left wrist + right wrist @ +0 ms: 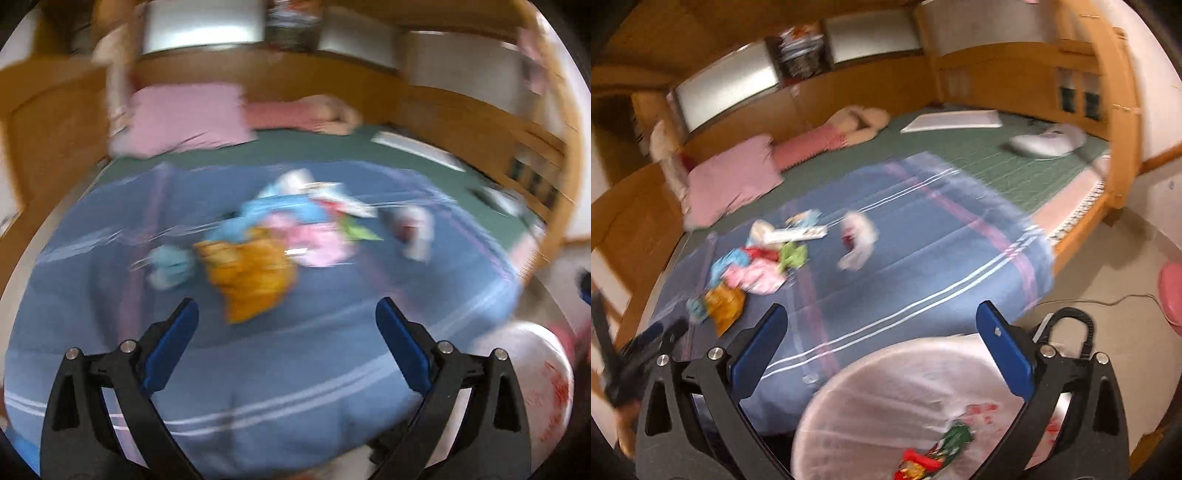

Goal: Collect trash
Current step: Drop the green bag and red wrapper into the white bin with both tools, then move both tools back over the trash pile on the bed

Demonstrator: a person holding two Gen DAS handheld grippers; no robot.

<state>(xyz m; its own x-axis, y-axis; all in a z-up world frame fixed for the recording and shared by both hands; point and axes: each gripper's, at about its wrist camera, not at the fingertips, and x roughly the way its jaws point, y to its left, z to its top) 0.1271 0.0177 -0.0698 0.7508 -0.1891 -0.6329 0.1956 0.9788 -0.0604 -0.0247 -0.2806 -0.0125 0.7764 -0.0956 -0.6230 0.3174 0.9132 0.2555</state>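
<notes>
A pile of crumpled wrappers (280, 236) lies on the blue striped blanket (258, 369), with an orange wrapper (251, 277) nearest to my left gripper (288, 321). That gripper hangs open just short of the pile, nothing between its fingers. In the right wrist view the same pile (753, 269) sits far left, and a white wrapper (858, 238) lies apart from it. My right gripper (882, 317) is open above a white plastic bag (886, 398) that holds some colourful trash (934, 454). The left gripper (646, 343) shows blurred at the left edge.
The blanket (905, 266) covers a green mat (997, 162) on a wooden-framed bed (997, 74). A pink pillow (731, 177), a white board (953, 120) and a white appliance (1049, 142) lie on the bed. A pink stool (1171, 295) and a cable (1108, 301) are on the floor.
</notes>
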